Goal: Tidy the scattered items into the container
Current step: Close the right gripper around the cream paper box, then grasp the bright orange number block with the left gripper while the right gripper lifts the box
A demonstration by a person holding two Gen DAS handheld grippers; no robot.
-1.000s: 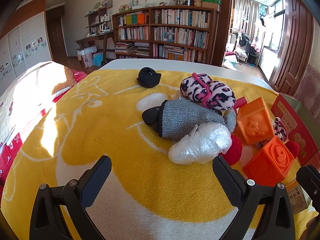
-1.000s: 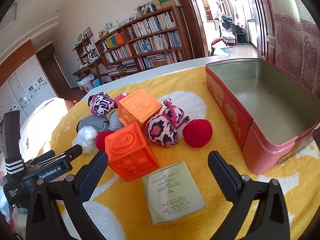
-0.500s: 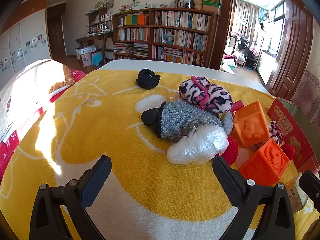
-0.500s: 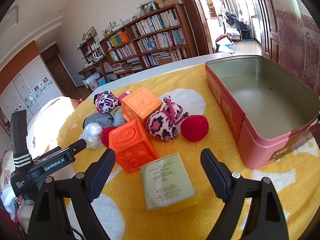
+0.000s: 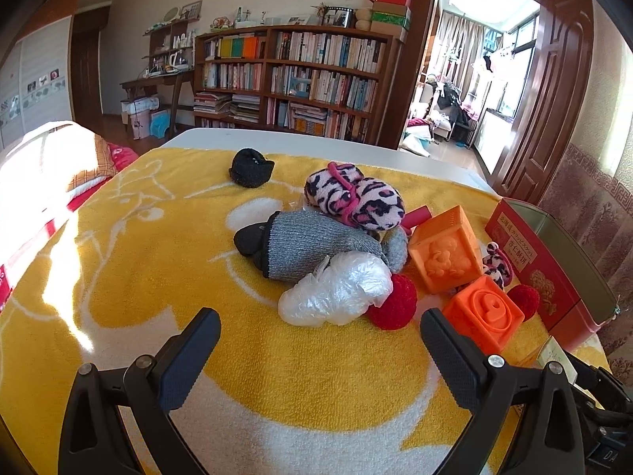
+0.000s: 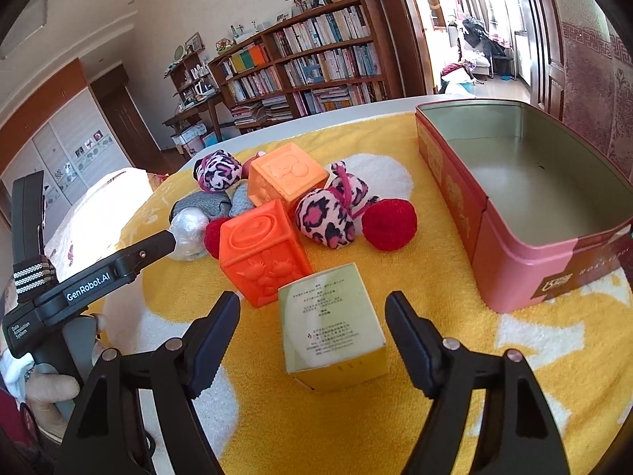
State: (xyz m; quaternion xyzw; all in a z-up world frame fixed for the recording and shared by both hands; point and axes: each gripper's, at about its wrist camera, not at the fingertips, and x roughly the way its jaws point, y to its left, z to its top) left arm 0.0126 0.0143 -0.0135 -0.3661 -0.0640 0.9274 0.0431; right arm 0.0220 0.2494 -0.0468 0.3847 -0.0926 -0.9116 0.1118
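A red tin stands open at the right edge of a yellow blanket, its metal inside bare. The scattered items lie outside it to its left: two orange blocks, two red balls, two pink leopard plush toys, a grey sock, a plastic bag and, apart at the far side, a black knit piece. The right gripper is spread wide on either side of a pale green box without touching it, and the left gripper is spread wide over the blanket just short of the bag, holding nothing.
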